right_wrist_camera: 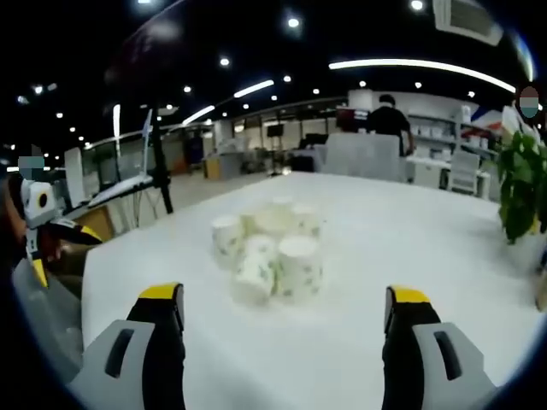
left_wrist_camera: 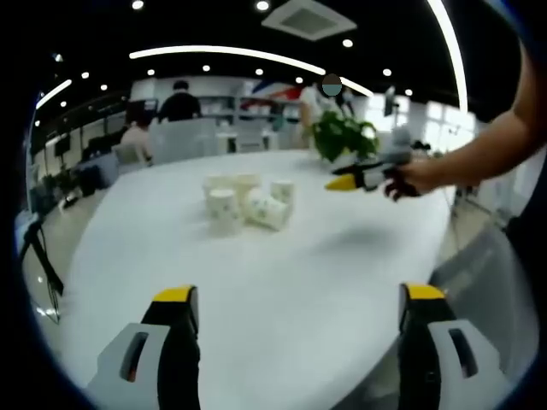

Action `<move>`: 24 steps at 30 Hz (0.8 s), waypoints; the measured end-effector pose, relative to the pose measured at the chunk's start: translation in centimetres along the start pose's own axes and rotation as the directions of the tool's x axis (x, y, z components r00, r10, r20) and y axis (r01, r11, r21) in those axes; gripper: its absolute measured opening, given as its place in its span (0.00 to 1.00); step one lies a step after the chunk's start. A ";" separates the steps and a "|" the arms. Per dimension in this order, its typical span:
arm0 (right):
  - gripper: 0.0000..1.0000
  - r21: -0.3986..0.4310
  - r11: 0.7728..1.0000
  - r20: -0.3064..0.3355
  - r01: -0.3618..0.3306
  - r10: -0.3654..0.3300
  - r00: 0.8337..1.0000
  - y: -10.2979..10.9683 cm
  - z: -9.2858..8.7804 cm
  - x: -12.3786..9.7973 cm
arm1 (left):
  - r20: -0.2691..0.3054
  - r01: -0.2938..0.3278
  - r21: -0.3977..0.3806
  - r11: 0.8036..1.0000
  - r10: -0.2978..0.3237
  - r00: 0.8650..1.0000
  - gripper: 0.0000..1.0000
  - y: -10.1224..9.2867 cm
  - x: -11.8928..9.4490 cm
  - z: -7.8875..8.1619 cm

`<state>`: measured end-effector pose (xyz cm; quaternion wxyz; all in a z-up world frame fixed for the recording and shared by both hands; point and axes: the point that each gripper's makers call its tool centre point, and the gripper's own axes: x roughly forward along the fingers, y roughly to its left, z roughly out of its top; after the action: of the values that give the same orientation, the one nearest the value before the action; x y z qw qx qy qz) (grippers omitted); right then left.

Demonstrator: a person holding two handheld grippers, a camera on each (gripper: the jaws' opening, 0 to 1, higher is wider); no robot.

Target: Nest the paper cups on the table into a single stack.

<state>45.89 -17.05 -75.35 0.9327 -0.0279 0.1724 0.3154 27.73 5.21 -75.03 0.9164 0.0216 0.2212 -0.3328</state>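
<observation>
- Here, the left gripper [left_wrist_camera: 295, 320] hung above the white table [left_wrist_camera: 282, 282], jaws wide apart and holding nothing.
- The right gripper [right_wrist_camera: 282, 320] was likewise spread wide and empty, facing the paper cups [right_wrist_camera: 269, 248].
- The cups stood clustered mid-table, one tipped on its side, well apart from both tools.
- A potted plant [left_wrist_camera: 342, 137] sat at the far edge.

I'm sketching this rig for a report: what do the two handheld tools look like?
Each tool has two grey jaws with black inner faces and yellow tips. The left tool and right tool match. Across the table, the right tool shows its yellow tips, held by a bare forearm.
</observation>
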 end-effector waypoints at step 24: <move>0.84 -0.017 0.999 -0.051 -0.035 0.034 0.998 -0.6 0.2 6.0 | -0.031 0.024 -0.022 0.999 -0.025 0.999 0.93 -0.2 0.4 -0.6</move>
<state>50.78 -13.99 -77.21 0.9222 -0.0411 0.1938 0.3321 27.65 4.97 -75.73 0.9089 0.0142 0.2395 -0.3411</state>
